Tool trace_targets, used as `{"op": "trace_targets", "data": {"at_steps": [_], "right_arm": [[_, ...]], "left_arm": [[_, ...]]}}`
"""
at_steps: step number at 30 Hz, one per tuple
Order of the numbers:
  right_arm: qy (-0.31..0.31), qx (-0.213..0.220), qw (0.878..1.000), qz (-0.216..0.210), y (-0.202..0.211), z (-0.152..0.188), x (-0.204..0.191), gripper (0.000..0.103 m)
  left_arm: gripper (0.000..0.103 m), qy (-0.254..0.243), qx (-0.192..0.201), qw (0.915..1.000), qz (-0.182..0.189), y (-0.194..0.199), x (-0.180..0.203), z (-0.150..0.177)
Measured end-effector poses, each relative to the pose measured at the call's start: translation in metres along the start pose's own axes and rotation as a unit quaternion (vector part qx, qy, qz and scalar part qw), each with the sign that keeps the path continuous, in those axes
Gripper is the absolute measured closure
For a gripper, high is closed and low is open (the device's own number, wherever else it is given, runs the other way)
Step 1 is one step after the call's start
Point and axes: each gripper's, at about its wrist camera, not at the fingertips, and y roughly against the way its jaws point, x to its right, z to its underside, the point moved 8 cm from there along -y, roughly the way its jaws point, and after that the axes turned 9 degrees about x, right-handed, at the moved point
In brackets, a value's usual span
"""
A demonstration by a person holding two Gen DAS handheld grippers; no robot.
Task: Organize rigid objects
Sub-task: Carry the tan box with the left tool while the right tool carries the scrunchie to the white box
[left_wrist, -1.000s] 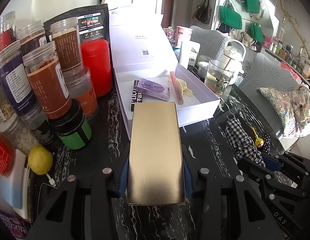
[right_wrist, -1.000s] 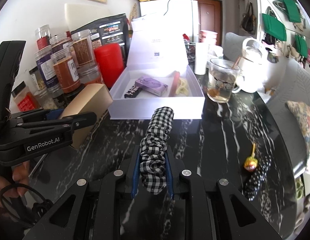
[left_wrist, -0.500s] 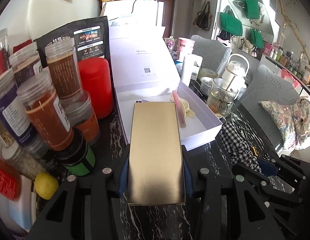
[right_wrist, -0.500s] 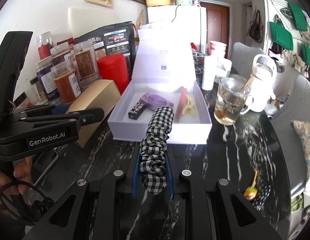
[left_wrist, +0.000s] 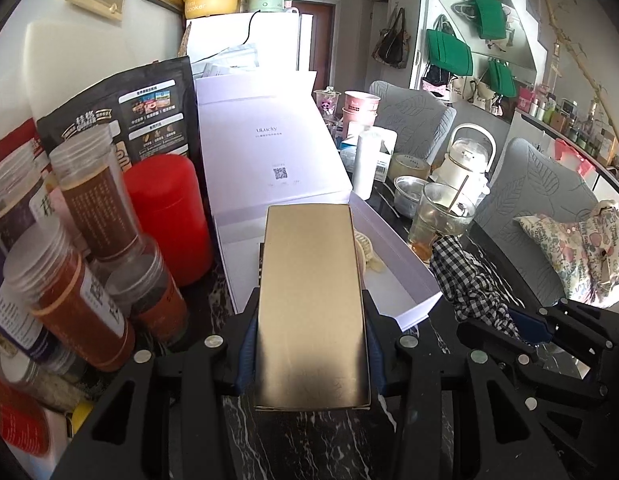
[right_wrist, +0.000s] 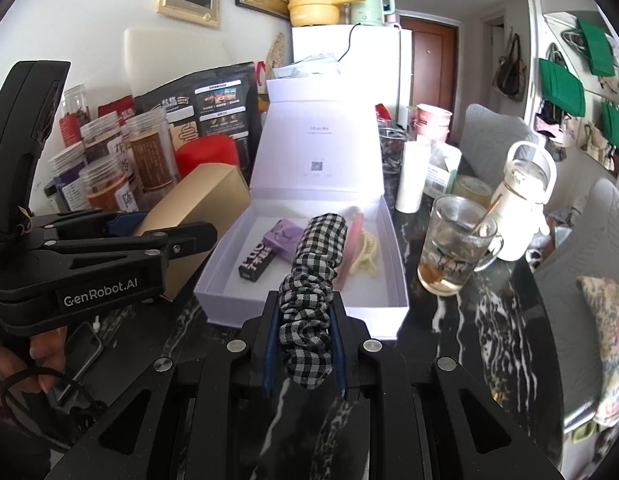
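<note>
L wrist view: left gripper clamped on gold box, held over near-left edge of open white box; red can w/ jars beside.

R wrist view: right gripper clenched on checked scrunchie, tip over white box (purple carton, hair clip inside).

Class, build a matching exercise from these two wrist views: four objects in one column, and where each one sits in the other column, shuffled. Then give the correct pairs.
Objects
1. gold box
2. checkered scrunchie
3. purple packet
4. glass mug

Places
A. lying inside the open white box
B. clamped by the left gripper
C. standing on the dark table, right of the white box
D. clamped by the right gripper

Pairs: 1-B, 2-D, 3-A, 4-C
</note>
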Motion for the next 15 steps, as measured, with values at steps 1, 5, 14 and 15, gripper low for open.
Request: {"op": "trace_targets", "data": {"at_steps": [1, 5, 14, 15], "right_arm": [[0.001, 0.000, 1.000, 0.001, -0.002, -0.002, 0.002, 0.081], [0.001, 0.004, 1.000, 0.001, -0.010, -0.012, 0.008, 0.081], [0.007, 0.017, 1.000, 0.005, -0.024, -0.037, 0.019, 0.081], [0.008, 0.019, 1.000, 0.006, -0.025, -0.038, 0.021, 0.081]], "left_arm": [[0.059, -0.004, 0.001, 1.0000, -0.002, -0.004, 0.000, -0.003], [0.059, -0.004, 0.002, 1.0000, -0.002, -0.016, -0.002, -0.012], [0.059, 0.001, 0.003, 1.0000, -0.001, -0.037, -0.003, -0.028], [0.059, 0.001, 0.002, 1.0000, -0.001, -0.039, -0.004, -0.029]]}}
